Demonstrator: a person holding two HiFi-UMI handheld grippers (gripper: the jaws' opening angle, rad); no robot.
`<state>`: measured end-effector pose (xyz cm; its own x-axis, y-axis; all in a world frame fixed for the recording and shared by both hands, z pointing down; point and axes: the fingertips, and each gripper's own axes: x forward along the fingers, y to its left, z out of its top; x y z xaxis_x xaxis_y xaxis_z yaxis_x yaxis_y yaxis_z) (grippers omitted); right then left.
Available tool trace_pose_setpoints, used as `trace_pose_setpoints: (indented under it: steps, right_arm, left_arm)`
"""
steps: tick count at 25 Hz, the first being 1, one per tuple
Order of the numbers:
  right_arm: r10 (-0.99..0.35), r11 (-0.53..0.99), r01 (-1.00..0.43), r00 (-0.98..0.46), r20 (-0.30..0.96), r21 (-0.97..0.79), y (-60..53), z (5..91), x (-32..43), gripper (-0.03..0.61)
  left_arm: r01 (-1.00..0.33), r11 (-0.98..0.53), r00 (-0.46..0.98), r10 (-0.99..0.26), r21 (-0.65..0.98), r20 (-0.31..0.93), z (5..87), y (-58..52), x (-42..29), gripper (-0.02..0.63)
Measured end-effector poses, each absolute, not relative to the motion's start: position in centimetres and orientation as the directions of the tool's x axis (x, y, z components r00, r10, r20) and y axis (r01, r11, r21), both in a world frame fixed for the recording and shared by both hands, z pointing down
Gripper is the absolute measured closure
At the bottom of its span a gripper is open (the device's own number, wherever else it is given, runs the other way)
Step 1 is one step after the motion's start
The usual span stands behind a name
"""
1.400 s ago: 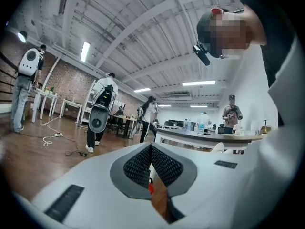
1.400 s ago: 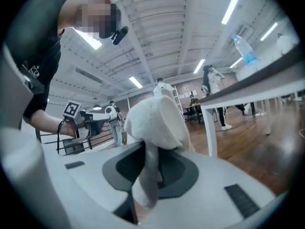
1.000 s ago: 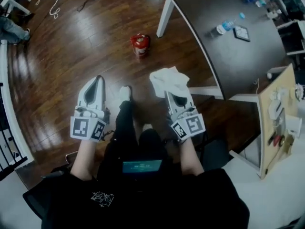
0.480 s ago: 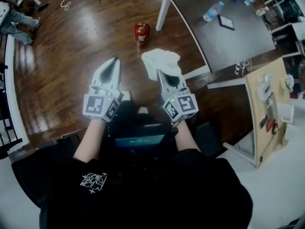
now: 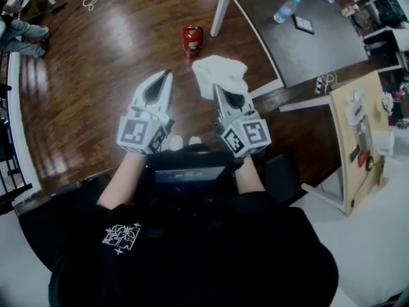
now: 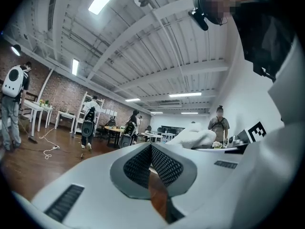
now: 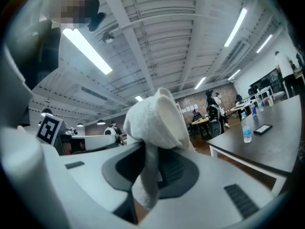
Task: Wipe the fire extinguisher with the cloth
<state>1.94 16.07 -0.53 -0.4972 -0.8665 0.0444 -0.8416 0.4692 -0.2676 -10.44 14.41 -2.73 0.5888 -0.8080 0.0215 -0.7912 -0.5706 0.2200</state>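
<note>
As the person holds both tools out over a dark brown polished wooden floor point(image 5: 96, 82), the white plastic left gripper point(image 5: 166, 75) has its two jaws brought fully together at the tips, with nothing caught between them. Its own camera shows the black ribbed pads point(image 6: 138, 166) meeting at a point.

Just beside it, the white plastic right gripper point(image 5: 222, 93) has its jaws clamped on a crumpled white terry cloth point(image 5: 220, 74). In the right gripper view, a narrow fold of the cloth runs down between the dark pads. The rest bunches up in a soft lump above the jaw tips and covers them.

The small red fire extinguisher point(image 5: 190, 39) stands on the floor ahead of both grippers, well apart from them and not touched by the cloth. It is near the white leg point(image 5: 218, 11) of a dark-topped table point(image 5: 307, 50). A clear plastic water bottle point(image 5: 285, 9) lies on that table, with a small flat dark-framed item point(image 5: 303, 24) next to it.
</note>
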Motion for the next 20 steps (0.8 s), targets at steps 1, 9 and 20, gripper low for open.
trace_pose_setpoints:
  steps: [1,9,20]
  right_arm:
    - [-0.870,0.465,-0.845,-0.492,0.042,-0.265,16.1,-0.7,1.9,0.494]
    - [-0.875,0.459,-0.854,-0.482,0.042,-0.245,16.4,-1.2,2.0,0.494]
    - [-0.881,0.455,-0.861,-0.473,0.028,-0.226,16.5,-1.9,1.9,0.494]
  left_arm:
    - [-0.787,-0.575,0.593,-0.805,0.225,0.015,-3.0,14.5,-10.4,0.614]
    - [-0.771,-0.594,0.609,-0.793,0.228,-0.008,-3.6,14.8,-9.6,0.614]
    - [-0.758,-0.613,0.626,-0.780,0.221,-0.016,-3.8,14.8,-8.9,0.614]
